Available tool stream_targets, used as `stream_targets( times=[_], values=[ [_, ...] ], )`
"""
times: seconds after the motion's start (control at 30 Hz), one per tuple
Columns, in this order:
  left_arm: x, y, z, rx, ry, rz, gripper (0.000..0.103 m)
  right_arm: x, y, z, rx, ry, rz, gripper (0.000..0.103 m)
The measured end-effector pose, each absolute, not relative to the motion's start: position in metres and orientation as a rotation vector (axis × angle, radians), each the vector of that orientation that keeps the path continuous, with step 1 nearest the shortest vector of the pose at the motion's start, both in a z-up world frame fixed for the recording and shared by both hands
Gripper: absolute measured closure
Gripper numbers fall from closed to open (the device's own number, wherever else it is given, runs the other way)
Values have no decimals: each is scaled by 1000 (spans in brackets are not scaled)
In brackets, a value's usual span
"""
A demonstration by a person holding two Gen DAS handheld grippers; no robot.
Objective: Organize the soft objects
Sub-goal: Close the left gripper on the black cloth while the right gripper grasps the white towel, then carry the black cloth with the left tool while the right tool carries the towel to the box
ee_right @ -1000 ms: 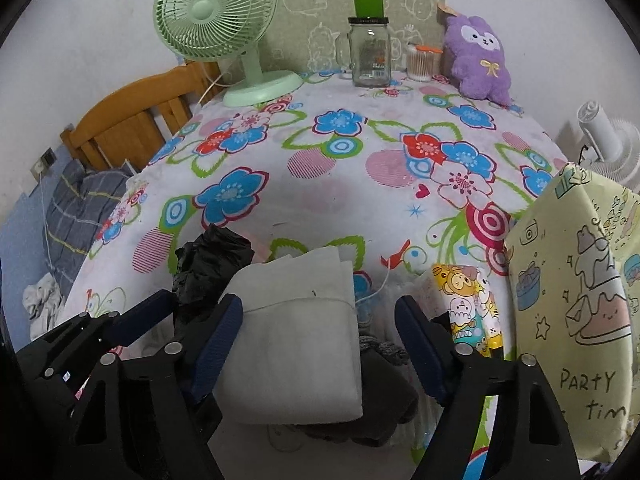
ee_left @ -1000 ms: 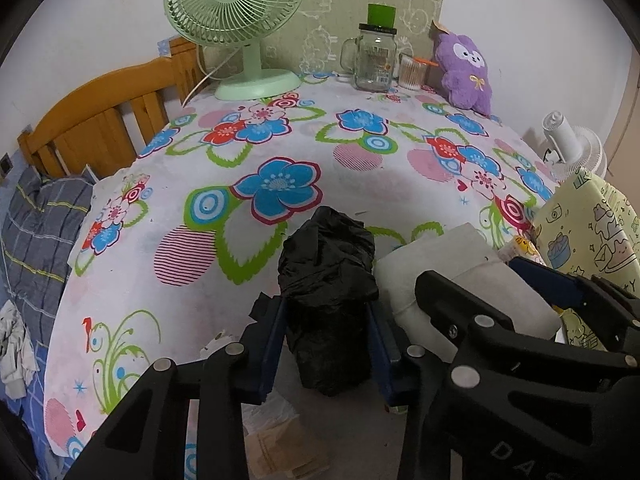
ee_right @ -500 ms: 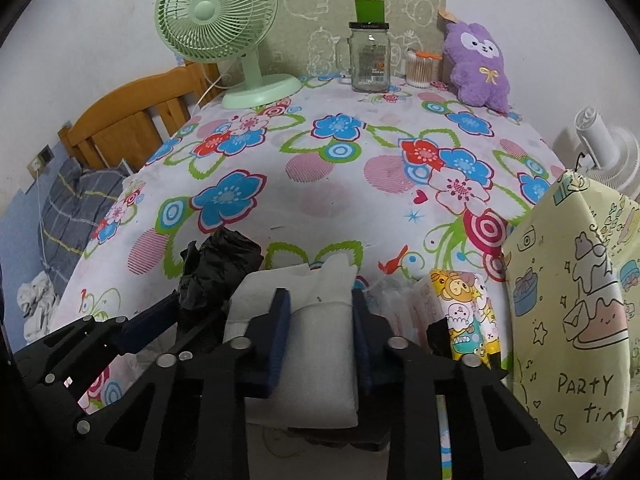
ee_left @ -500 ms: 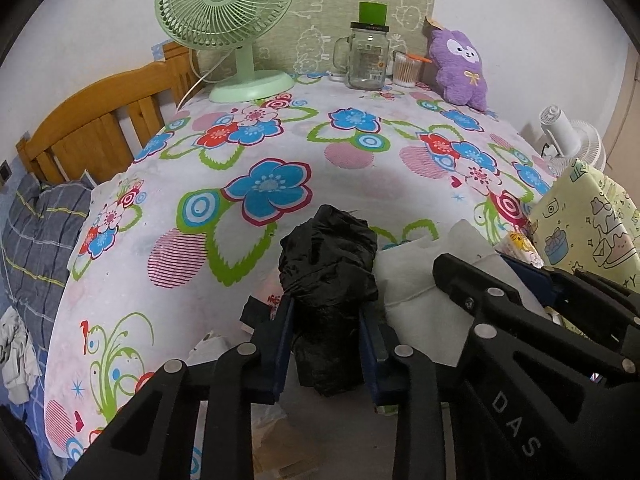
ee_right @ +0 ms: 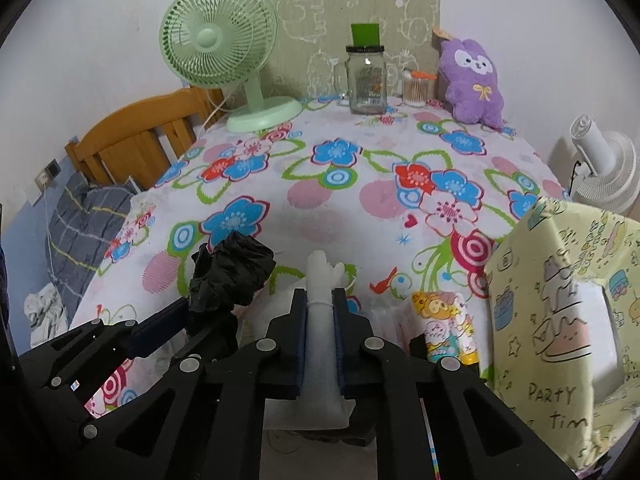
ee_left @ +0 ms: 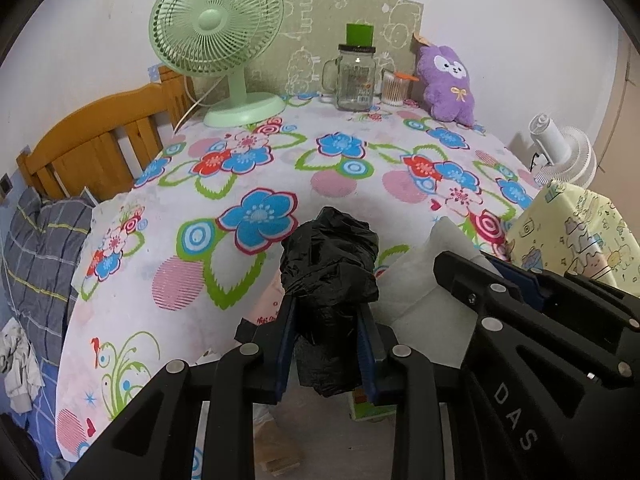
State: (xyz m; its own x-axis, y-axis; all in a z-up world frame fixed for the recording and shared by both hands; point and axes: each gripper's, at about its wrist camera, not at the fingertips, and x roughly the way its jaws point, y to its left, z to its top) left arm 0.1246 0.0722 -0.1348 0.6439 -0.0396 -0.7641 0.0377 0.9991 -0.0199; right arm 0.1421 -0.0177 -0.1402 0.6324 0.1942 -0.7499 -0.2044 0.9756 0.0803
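Change from one second ago: the right gripper (ee_right: 320, 312), then spread wide around the white folded soft cloth pad (ee_right: 322, 344), has since closed fully onto it. Half a second ago its blue pads were already pressing the pad; the pad is now squeezed into a narrow upright ridge. The left gripper (ee_left: 326, 320) has tightened a little on the crumpled black plastic bag bundle (ee_left: 330, 264) over the same interval.

Left gripper: jaws nearly together, clamped on the lower part of the black bundle. The upper part bulges out above and ahead of the fingertips. Seen from the right wrist view, the left gripper (ee_right: 188, 320) and black bundle (ee_right: 230, 276) sit just beside and to the left of the right gripper.

Right gripper: jaws clamped on the white pad, whose tip pokes out ahead of the fingertips and whose lower edge hangs beneath them. From the left wrist view, the right gripper body carries the letters "DAS"; the rest is cut off.

Both held items are at the near edge of the flower-print tablecloth (ee_right: 360, 184).

Right of the right gripper: a pale yellow cartoon-print gift bag (ee_right: 560, 300) reading "PARTY" and "Tim", the rest out of frame. Between them lies a small yellow cartoon-print packet (ee_right: 444, 324), its print unreadable.
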Motion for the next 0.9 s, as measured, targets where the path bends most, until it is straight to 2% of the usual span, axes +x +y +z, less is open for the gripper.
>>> stream_targets(
  times=[0.9],
  values=[
    [104, 51, -68, 1, 718, -59, 75, 115, -41, -66, -14, 691, 210, 90]
  ],
)
